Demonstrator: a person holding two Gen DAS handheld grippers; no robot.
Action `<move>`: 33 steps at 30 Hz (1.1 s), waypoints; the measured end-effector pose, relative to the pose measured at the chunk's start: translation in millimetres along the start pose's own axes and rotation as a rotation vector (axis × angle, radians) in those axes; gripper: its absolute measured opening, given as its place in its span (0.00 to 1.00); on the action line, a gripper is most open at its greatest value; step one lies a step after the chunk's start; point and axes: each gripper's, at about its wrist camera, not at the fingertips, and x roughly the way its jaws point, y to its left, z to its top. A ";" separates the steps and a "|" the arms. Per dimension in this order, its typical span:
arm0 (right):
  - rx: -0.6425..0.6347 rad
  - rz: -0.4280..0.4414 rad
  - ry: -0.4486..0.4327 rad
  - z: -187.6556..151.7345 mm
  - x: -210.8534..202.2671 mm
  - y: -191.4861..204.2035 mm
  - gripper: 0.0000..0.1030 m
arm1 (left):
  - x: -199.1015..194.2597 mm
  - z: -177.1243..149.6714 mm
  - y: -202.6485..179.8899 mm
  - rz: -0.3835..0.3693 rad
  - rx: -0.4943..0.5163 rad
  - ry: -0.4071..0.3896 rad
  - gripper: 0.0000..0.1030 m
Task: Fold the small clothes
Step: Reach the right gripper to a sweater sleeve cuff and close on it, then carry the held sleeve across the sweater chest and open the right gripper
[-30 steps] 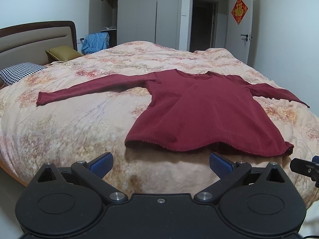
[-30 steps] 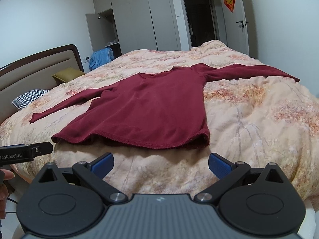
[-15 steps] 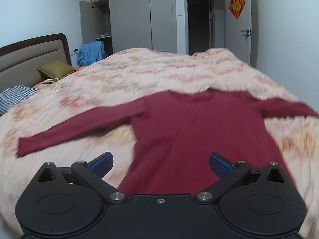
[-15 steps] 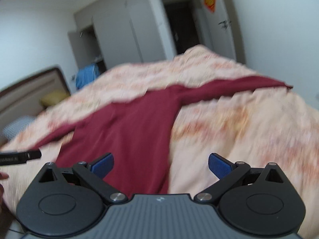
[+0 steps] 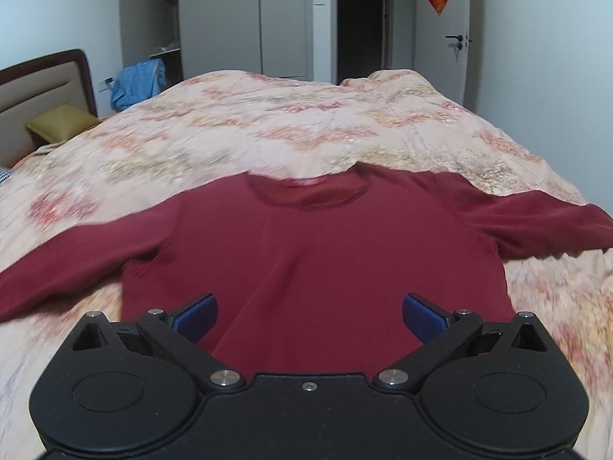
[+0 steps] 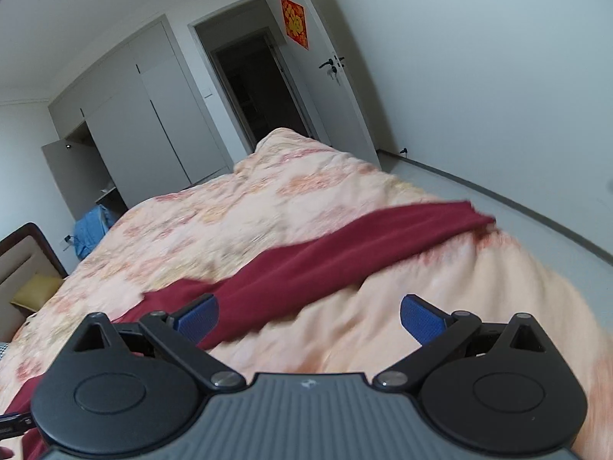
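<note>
Both the left gripper (image 5: pixel 309 316) and the right gripper (image 6: pixel 309 316) are spread wide and empty above the dark red top (image 5: pixel 306 253), which lies flat on the bed quilt (image 5: pixel 268 122); it looks soft, light and limp, so I would pinch a sleeve end (image 6: pixel 459 216).

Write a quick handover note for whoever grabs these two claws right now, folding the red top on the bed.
Left claw: open, empty, over the body of the red long-sleeve top.
Right claw: open, empty, pointed along the top's right sleeve.
The top lies flat on the floral quilt, collar away from you, both sleeves spread out to the sides.
Done: nothing folded.
Left: fold both sleeves in, then fold the body.
</note>
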 end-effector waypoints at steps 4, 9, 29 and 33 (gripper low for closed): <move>0.107 -0.105 0.037 25.7 49.8 -38.9 1.00 | 31.9 6.9 -15.4 0.008 0.014 0.038 0.99; 0.295 -0.207 0.064 36.1 96.0 -90.0 0.97 | 57.5 -1.3 -23.1 -0.017 0.006 0.091 0.99; -0.046 -0.321 -0.196 67.2 107.2 11.1 0.06 | 44.0 40.5 47.0 -0.007 -0.223 0.045 0.99; -0.262 -0.107 -0.234 67.0 99.3 111.9 0.06 | 27.0 54.2 80.1 0.014 -0.294 -0.009 0.99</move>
